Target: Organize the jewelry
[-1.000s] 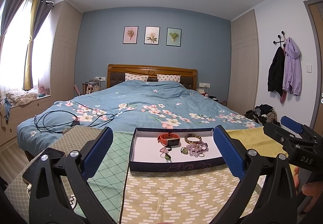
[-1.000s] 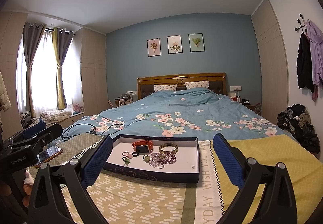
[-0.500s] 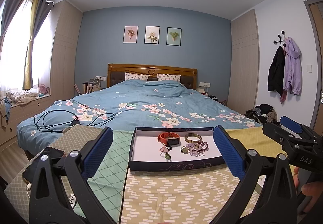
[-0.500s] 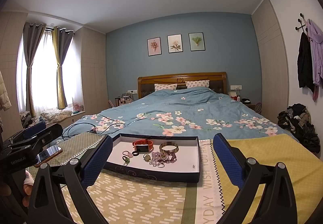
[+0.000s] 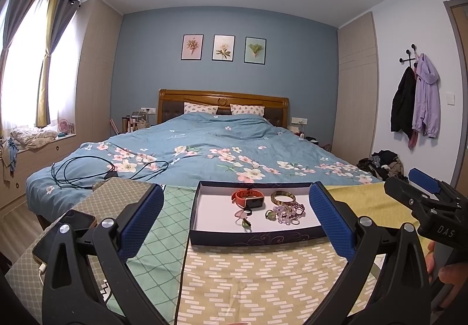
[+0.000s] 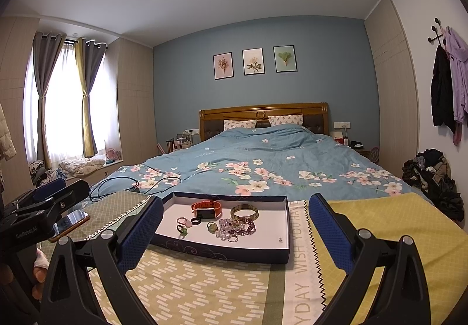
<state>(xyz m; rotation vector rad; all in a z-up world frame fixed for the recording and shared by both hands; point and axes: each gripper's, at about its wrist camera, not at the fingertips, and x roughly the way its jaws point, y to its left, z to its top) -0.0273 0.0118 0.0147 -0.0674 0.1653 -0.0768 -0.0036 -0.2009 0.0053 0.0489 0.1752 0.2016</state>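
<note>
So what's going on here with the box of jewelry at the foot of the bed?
A person holds a gripper in each hand, both open and empty, aimed at a shallow dark box on patterned cloths. The left gripper and right gripper hover short of it. Inside lie an orange watch, a gold bangle, a purple bead bracelet and small rings, all loose and untouched. Sorting has not started.

an orange watch, gold bangle, purple beads and small rings lie in a shallow navy tray.
</note>
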